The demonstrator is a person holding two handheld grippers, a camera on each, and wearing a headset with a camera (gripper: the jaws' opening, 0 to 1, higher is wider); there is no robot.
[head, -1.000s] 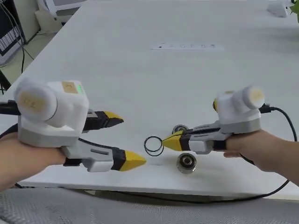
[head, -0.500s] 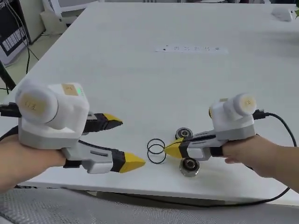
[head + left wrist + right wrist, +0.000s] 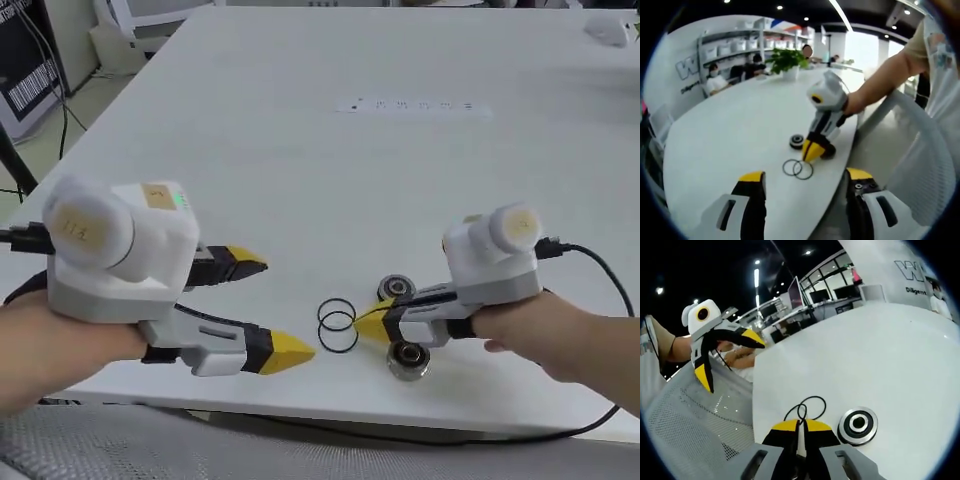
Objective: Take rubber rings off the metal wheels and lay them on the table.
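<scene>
- Rubber rings: two thin black loops now lie flat on the white table near its front edge, overlapping slightly, where the head view of a second ago shows just one
- The right gripper sits lower and closer to the table than it does a second ago, its yellow tips pressed together and right at the edge of the rings; I cannot tell whether they still nip the nearer loop or only touch it
- Two metal wheels stand just beside that gripper, the far wheel behind its tips and the near wheel under its body, towards the table edge
- The left gripper hovers to the left of the rings with its jaws spread wide and nothing between them, in much the same place as before
- With two wheels and two loose rings, the stripping looks done or nearly so; whether either wheel still carries a ring is too small to tell
- What seems left is for the right gripper to let go, if it holds, and lift clear without dragging a loop
</scene>
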